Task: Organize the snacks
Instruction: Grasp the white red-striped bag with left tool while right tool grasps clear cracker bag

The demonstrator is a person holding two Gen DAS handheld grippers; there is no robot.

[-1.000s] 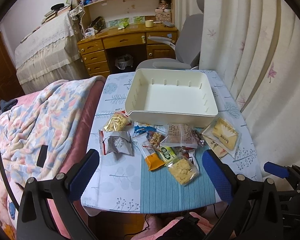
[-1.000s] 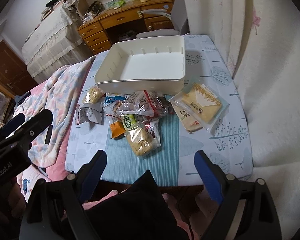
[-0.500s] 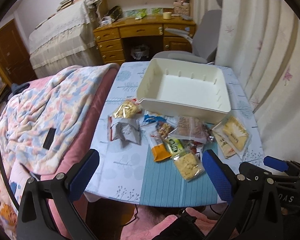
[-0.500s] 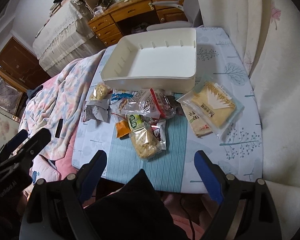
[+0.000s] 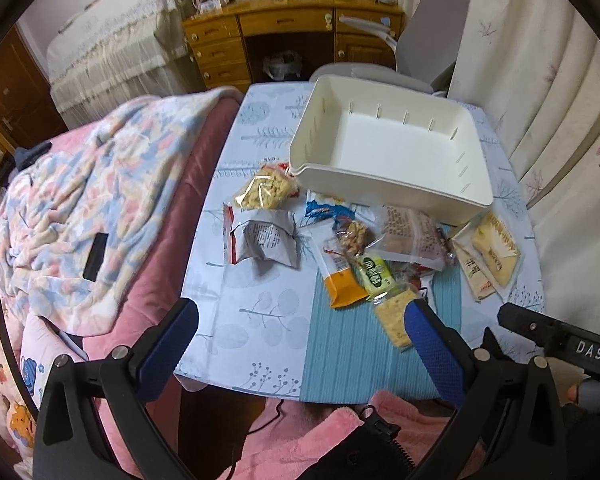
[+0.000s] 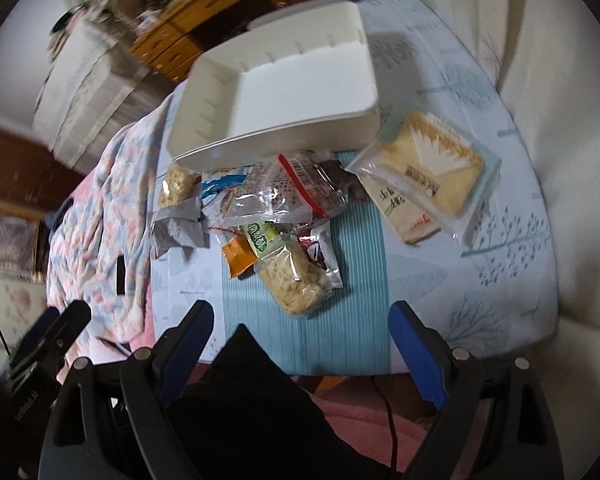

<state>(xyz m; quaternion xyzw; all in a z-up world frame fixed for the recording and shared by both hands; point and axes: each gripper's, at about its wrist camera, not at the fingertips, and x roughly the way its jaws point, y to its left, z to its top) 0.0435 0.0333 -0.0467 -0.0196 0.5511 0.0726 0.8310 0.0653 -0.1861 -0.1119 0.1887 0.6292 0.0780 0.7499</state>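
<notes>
I am holding my left gripper (image 5: 300, 334) and right gripper (image 6: 302, 330) spread wide and empty over the near table (image 6: 352, 344) edge. Just ahead, snack packets (image 6: 284, 220) are lying overlapped in a heap, touching the white bin (image 6: 276, 92) beyond, which is sitting empty. I am risking pinching two slippery wrappers together, or dragging neighbours off the edge.

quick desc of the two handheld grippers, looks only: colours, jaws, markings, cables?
Both match: black angular frames with silver pivot bolts, two fingers with blue dimpled pads. Left gripper; right gripper. In the left wrist view the right one's body shows white lettering "DAS". In the right wrist view the left one carries small white text, too blurred to read. A thin dark cable runs below the right gripper. No sleeves are clearly visible.
</notes>
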